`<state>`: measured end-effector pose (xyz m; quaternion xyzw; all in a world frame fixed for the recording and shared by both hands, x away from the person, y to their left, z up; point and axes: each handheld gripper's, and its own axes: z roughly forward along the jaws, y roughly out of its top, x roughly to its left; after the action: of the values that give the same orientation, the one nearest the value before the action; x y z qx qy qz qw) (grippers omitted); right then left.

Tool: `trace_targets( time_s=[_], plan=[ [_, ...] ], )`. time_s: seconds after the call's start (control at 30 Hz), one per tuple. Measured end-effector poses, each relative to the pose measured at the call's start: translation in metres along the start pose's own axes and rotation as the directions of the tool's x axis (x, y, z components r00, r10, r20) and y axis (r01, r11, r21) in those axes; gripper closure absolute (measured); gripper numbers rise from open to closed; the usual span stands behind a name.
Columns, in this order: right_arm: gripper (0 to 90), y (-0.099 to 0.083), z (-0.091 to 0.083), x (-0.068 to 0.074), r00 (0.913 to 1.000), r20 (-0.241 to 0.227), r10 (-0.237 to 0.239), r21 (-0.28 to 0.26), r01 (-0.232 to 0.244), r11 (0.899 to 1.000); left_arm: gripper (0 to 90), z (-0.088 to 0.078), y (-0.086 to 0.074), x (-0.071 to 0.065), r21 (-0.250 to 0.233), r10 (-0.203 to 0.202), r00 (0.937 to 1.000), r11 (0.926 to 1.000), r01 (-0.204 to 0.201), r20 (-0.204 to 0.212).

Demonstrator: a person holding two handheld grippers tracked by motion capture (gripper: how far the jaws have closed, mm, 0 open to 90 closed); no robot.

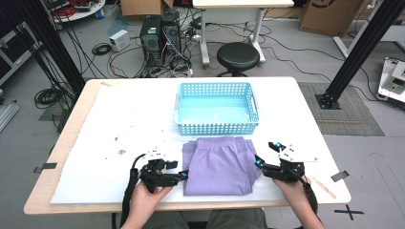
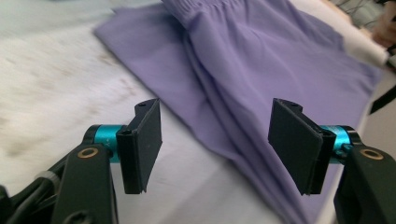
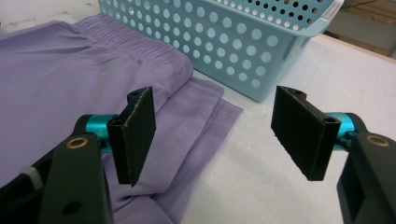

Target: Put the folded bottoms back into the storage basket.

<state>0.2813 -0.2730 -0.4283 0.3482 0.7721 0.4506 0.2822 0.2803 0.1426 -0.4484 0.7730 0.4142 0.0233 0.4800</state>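
While the perforated light-blue plastic basket [image 1: 217, 109] holds nothing visible, folded lilac fabric shorts [image 1: 218, 165] lie just before it, flanked by left gripper [image 1: 183, 175] and right gripper [image 1: 266, 155], jaws parted.

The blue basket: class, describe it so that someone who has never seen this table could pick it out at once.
Start at the white-covered table. Along its far edge, in the middle, sits the blue basket, directly behind the folded purple garment. It is the only rigid container there: pale blue plastic, rectangular, its walls punched with rows of round holes.
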Motion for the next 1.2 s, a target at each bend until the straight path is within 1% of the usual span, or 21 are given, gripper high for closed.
trace_targets(
  time_s=[0.03,0.07,0.17,0.33,0.43,0.53,0.57,0.6,0.67,0.7,0.77,0.83,0.9,0.97,1.0,1.03,1.07,1.1,1.13,1.17,1.2],
  plan=[
    [31.1,0.000,0.000,0.001,1.0000,-0.003,0.003,0.001,-0.003,1.000,34.8,0.002,-0.001,-0.003,0.006,-0.011,0.9999,0.9999,0.011,0.005],
    [30.9,0.000,-0.001,0.001,1.0000,-0.005,0.003,0.003,-0.003,1.000,34.8,0.003,-0.001,-0.005,0.012,-0.013,0.9999,0.9998,0.013,-0.001],
    [30.8,-0.001,-0.001,0.002,1.0000,-0.008,-0.002,0.013,0.002,1.000,34.8,0.008,-0.002,-0.006,0.038,-0.017,0.9994,0.9991,0.018,-0.031],
    [30.8,-0.002,-0.001,0.001,1.0000,-0.004,-0.004,0.019,0.004,1.000,34.6,0.008,-0.002,-0.008,0.032,-0.035,0.9984,0.9988,0.037,-0.043],
    [30.8,-0.003,-0.001,0.000,0.9998,0.000,0.019,0.028,-0.019,0.999,34.0,0.013,-0.001,-0.013,0.030,-0.026,0.9985,0.9992,0.027,-0.048],
    [28.5,-0.002,0.001,-0.002,0.9977,-0.014,0.066,0.052,-0.066,0.996,34.6,0.017,0.000,-0.014,0.028,-0.043,0.9984,0.9987,0.044,-0.036],
    [27.7,-0.002,0.002,-0.001,0.9962,-0.023,0.084,0.069,-0.082,0.994,35.1,0.018,0.001,-0.013,0.027,-0.051,0.9984,0.9983,0.052,-0.026],
    [26.9,-0.002,0.003,-0.001,0.9952,-0.026,0.094,0.086,-0.092,0.992,35.8,0.019,0.001,-0.013,0.026,-0.058,0.9980,0.9980,0.058,-0.023],
    [22.7,-0.001,0.003,0.003,0.9906,-0.034,0.133,0.107,-0.128,0.986,37.3,0.021,0.002,-0.014,0.023,-0.061,0.9979,0.9978,0.061,-0.024],
    [21.2,0.000,0.004,0.006,0.9865,-0.040,0.159,0.126,-0.153,0.980,37.4,0.022,0.002,-0.015,0.023,-0.057,0.9981,0.9981,0.057,-0.025],
    [21.2,0.000,0.009,0.011,0.9741,-0.065,0.216,0.182,-0.202,0.962,37.4,0.025,0.003,-0.018,0.021,-0.048,0.9983,0.9986,0.049,-0.033],
    [21.2,-0.001,0.015,0.019,0.9675,-0.070,0.243,0.220,-0.223,0.950,37.4,0.028,0.004,-0.021,0.023,-0.029,0.9986,0.9993,0.030,-0.044],
    [21.1,0.000,0.020,0.026,0.9692,-0.064,0.238,0.238,-0.216,0.947,37.3,0.028,0.004,-0.022,0.025,-0.016,0.9987,0.9995,0.017,-0.049],
    [19.4,0.002,0.024,0.032,0.9702,-0.049,0.237,0.253,-0.218,0.943,37.0,0.028,0.004,-0.022,0.026,-0.018,0.9987,0.9995,0.019,-0.047],
    [19.3,0.002,0.026,0.034,0.9709,-0.037,0.237,0.269,-0.218,0.938,37.0,0.028,0.004,-0.021,0.025,-0.022,0.9989,0.9994,0.023,-0.042],
    [19.3,0.002,0.028,0.036,0.9735,-0.015,0.228,0.282,-0.214,0.935,37.0,0.028,0.004,-0.021,0.023,-0.027,0.9988,0.9994,0.028,-0.041],
    [18.0,0.001,0.030,0.037,0.9754,-0.008,0.220,0.295,-0.208,0.933,37.0,0.028,0.004,-0.021,0.025,-0.029,0.9990,0.9992,0.030,-0.035],
    [17.3,0.000,0.031,0.037,0.9739,0.002,0.227,0.306,-0.216,0.927,37.3,0.027,0.004,-0.020,0.029,-0.023,0.9991,0.9993,0.024,-0.036],
    [17.3,0.000,0.031,0.037,0.9732,0.025,0.229,0.309,-0.225,0.924,38.3,0.027,0.004,-0.020,0.032,-0.011,0.9992,0.9994,0.012,-0.040],
    [17.2,0.000,0.030,0.036,0.9723,0.050,0.228,0.304,-0.232,0.924,39.3,0.026,0.004,-0.020,0.036,0.000,0.9988,0.9994,0.002,-0.049],
    [17.0,0.000,0.029,0.036,0.9713,0.069,0.227,0.306,-0.238,0.922,39.6,0.026,0.004,-0.019,0.035,0.000,0.9986,0.9994,0.002,-0.052]
  ],
)
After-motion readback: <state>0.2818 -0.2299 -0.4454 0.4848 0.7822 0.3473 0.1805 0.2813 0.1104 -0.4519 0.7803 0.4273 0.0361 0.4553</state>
